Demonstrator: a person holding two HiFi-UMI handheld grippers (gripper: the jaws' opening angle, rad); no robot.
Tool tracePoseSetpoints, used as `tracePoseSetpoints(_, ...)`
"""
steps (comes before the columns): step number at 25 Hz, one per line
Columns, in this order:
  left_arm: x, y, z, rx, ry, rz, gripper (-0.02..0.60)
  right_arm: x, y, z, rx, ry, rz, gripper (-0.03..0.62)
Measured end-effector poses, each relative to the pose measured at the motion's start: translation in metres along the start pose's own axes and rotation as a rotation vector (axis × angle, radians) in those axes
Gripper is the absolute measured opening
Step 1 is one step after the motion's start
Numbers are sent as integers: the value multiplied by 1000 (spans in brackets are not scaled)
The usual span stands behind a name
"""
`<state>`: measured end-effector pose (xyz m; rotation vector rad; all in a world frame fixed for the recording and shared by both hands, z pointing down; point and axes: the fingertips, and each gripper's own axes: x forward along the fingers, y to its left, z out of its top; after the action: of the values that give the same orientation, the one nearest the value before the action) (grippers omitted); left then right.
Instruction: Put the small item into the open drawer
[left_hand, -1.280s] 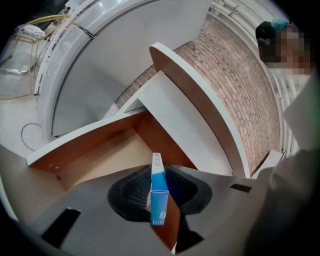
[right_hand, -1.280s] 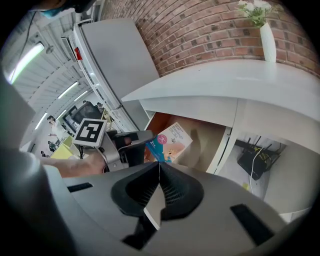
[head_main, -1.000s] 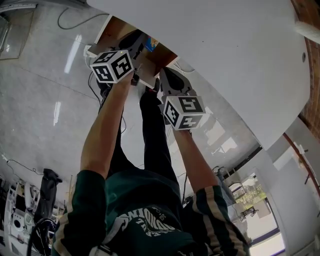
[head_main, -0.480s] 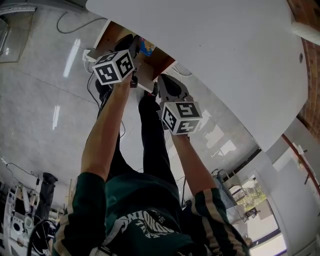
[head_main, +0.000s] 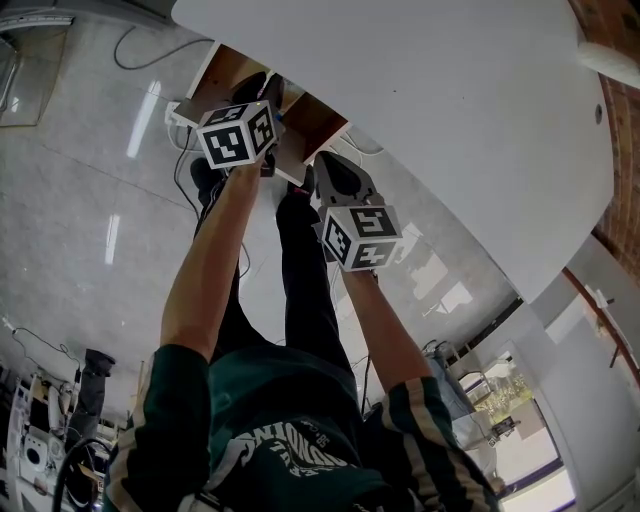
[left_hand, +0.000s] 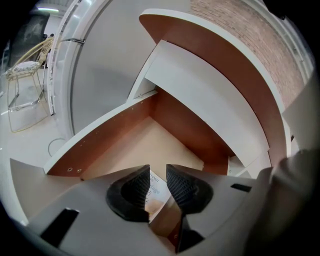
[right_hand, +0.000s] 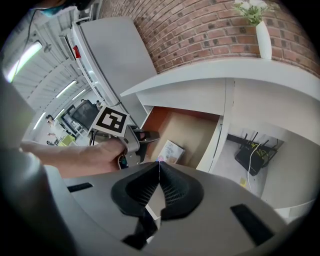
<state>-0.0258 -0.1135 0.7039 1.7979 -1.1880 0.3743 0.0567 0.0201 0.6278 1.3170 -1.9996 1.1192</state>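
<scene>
The open drawer shows its brown wooden inside under the white counter. A small white printed packet lies flat on the drawer floor near its front. My left gripper hangs over the drawer, jaws a little apart. In the left gripper view the packet shows through the gap of that gripper, down on the drawer floor. From the right gripper view, the left gripper sits just left of the packet. My right gripper waits in front of the drawer, shut and holding nothing.
A white vase with flowers stands on the counter against the brick wall. A black router with cables sits under the desk, right of the drawer. The person's legs stand on the glossy floor below.
The left gripper has shifted slightly right over the drawer. The blue-edged item seen beside its jaws earlier no longer shows in the head view. The right gripper has barely moved.
</scene>
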Motion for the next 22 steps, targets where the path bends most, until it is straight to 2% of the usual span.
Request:
tracePoseSetpoints(6,-11,-11,4,84,2,-6,98,-4,4,6,-6,-5,2,25)
tracePoseSetpoints(11,-25,-22,5,196,18,-26,36,-7,11,6,-16,-7,14,25)
tracePoseSetpoints(17,-47,-33,7,334,19,-53,16,-12,24,13,-26,-15,24,25)
tracePoseSetpoints(22,-68,-37,6,382,42,-47,15,-19,34,23,-51,-25,34,25)
